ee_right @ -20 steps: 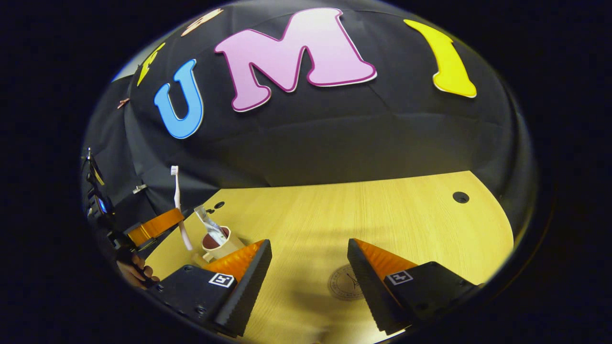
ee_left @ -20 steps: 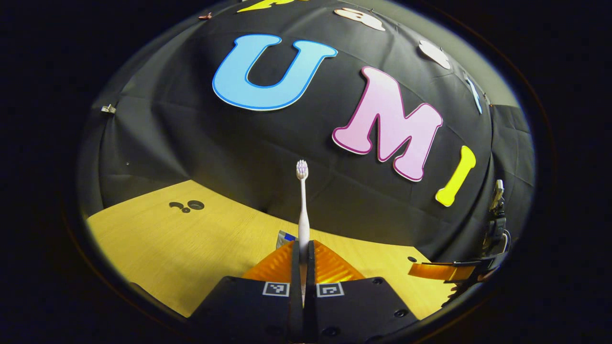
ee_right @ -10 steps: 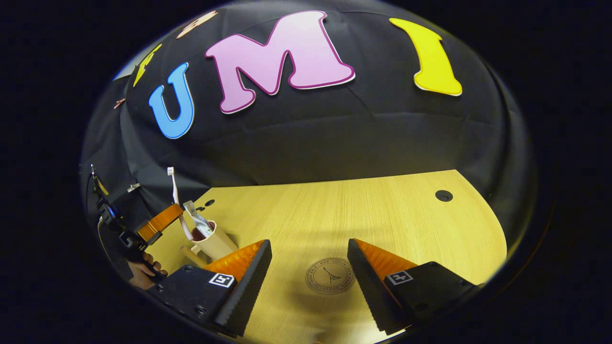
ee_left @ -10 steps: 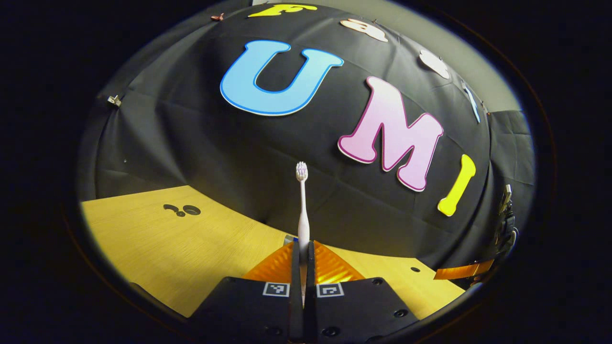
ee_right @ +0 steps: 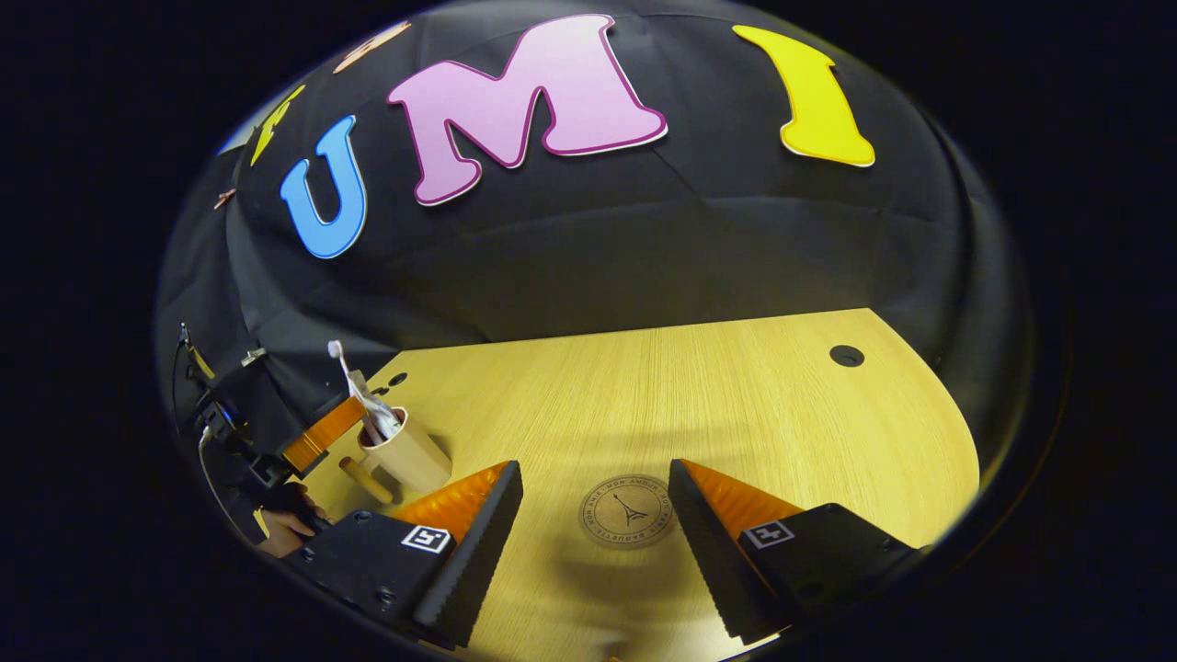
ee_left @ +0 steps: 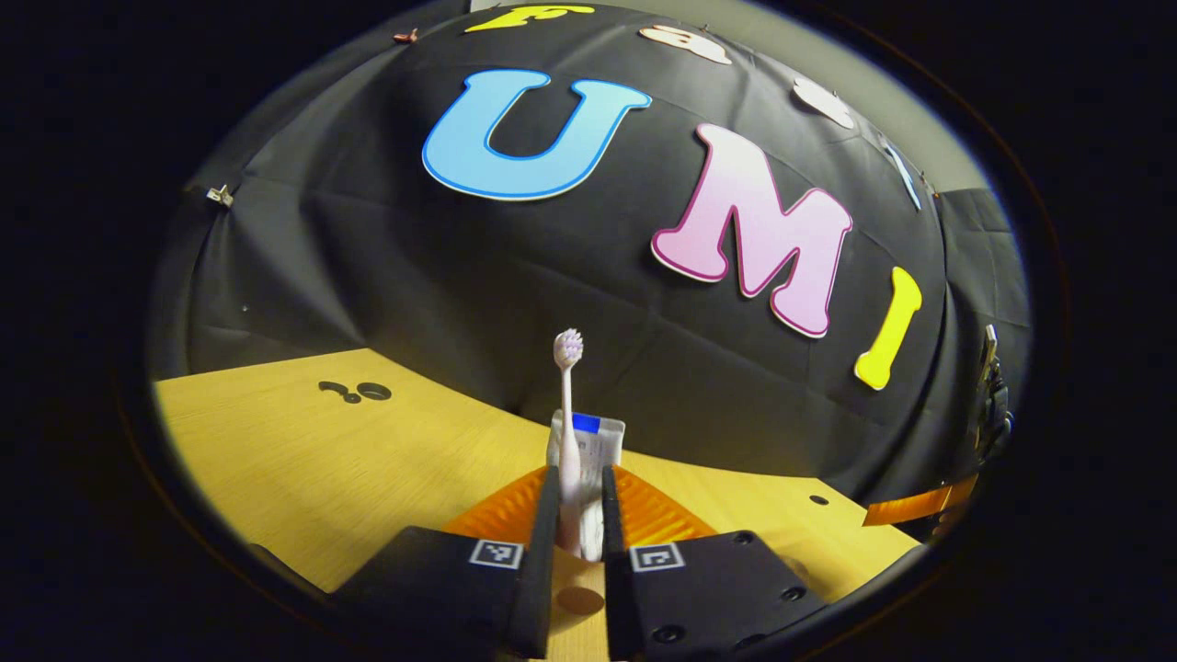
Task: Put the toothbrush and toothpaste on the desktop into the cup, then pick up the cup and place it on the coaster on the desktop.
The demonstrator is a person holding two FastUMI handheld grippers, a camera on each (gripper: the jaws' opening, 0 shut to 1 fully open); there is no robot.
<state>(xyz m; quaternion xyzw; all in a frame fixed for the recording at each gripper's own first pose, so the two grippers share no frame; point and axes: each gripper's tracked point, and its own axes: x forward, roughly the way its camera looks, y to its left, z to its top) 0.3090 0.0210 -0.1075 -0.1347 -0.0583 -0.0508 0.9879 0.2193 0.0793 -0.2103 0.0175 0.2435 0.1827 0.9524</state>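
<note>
My left gripper [ee_left: 577, 515] is released around the toothbrush [ee_left: 567, 405], which stands in the beige cup [ee_right: 409, 452] with the toothpaste [ee_left: 593, 443]; my right gripper [ee_right: 593, 510] hangs wide above the coaster [ee_right: 628, 510]

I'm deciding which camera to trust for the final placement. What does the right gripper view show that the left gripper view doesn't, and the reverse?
The right gripper view alone gives the round coaster between its open fingers, the cup with its handle, and the hand holding the left gripper.

The left gripper view alone gives a close look at its parted fingers flanking the toothbrush.

Both share the toothbrush, the toothpaste and the wooden desk.
</note>
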